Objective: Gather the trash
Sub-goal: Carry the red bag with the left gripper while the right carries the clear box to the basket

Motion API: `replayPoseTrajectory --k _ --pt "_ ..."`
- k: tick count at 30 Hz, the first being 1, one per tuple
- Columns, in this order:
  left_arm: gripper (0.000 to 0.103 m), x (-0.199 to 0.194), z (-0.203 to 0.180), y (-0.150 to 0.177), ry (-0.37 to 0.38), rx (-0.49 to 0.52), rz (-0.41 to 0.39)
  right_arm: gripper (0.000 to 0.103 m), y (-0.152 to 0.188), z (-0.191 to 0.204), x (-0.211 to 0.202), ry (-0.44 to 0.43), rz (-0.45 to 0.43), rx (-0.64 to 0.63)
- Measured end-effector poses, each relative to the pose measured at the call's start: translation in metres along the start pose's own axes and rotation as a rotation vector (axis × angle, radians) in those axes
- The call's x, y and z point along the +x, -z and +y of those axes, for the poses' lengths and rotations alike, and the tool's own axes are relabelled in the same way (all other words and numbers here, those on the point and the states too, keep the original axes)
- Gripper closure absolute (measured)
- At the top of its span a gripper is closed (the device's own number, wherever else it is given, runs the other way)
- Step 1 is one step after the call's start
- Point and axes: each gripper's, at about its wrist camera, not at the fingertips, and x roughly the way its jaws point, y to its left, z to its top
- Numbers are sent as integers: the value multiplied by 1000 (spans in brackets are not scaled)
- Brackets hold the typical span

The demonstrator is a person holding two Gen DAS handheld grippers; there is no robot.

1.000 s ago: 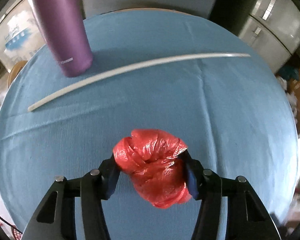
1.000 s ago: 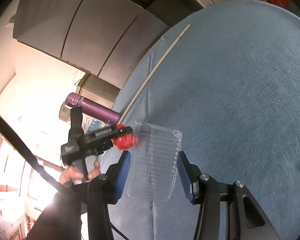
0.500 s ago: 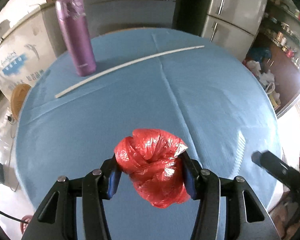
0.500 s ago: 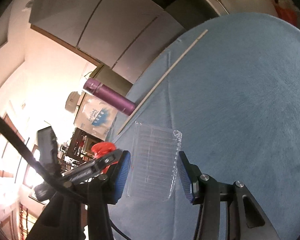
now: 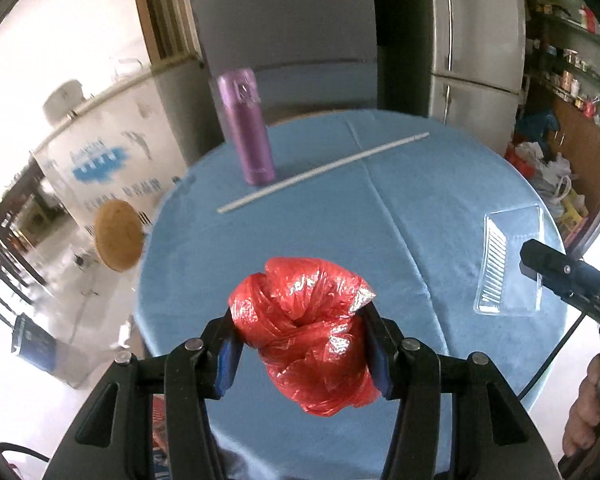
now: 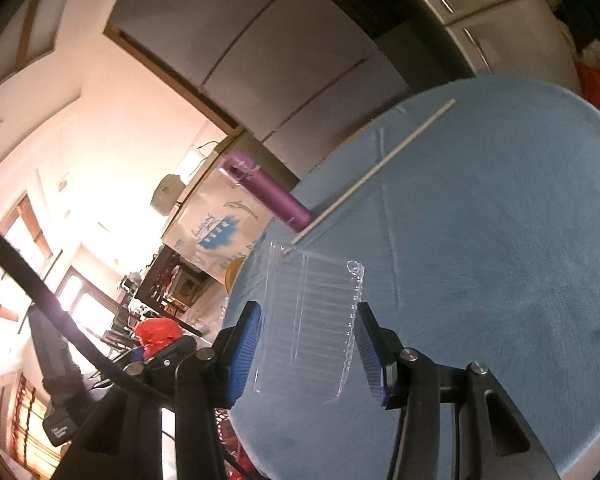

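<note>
Two grippers are working above a round table (image 5: 440, 208) draped in blue cloth. Left gripper (image 5: 300, 344) is clamping a crumpled red plastic bag (image 5: 308, 336) between its blue pads (image 5: 229, 356), jaws pressing into both sides of the bundle, which is hanging clear of the cloth. Right gripper (image 6: 307, 344) is carrying a clear plastic tray (image 6: 312, 320) between its fingers; its pads appear to be flanking the tray's edges, though contact is hard to confirm through the transparent plastic (glare is washing out that view's left side). Farther back, a purple flask (image 5: 246, 128) is standing just beside a long white rod (image 5: 324, 168).
</note>
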Motion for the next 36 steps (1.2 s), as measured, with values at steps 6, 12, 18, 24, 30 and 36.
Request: replayPoseTrajectory --k 6,12,18,24,30,36 --pt "49 -40 5 12 -51 19 -84 52 10 27 -17 -14 -19 -49" --pt "48 -71 15 26 -74 21 -139 52 18 51 -34 -23 -42 -88" --pt "48 -95 24 37 -90 12 -183 52 25 78 -50 -34 -63 -135" --pt "49 -115 39 47 -112 -6 -220 52 30 105 -55 -46 -76 -188" --pt "49 -127 49 54 -119 -19 -242 52 38 122 -56 -51 -74 -218" --pt "49 -134 54 59 -125 -21 -260 52 38 134 -56 -58 -79 -243"
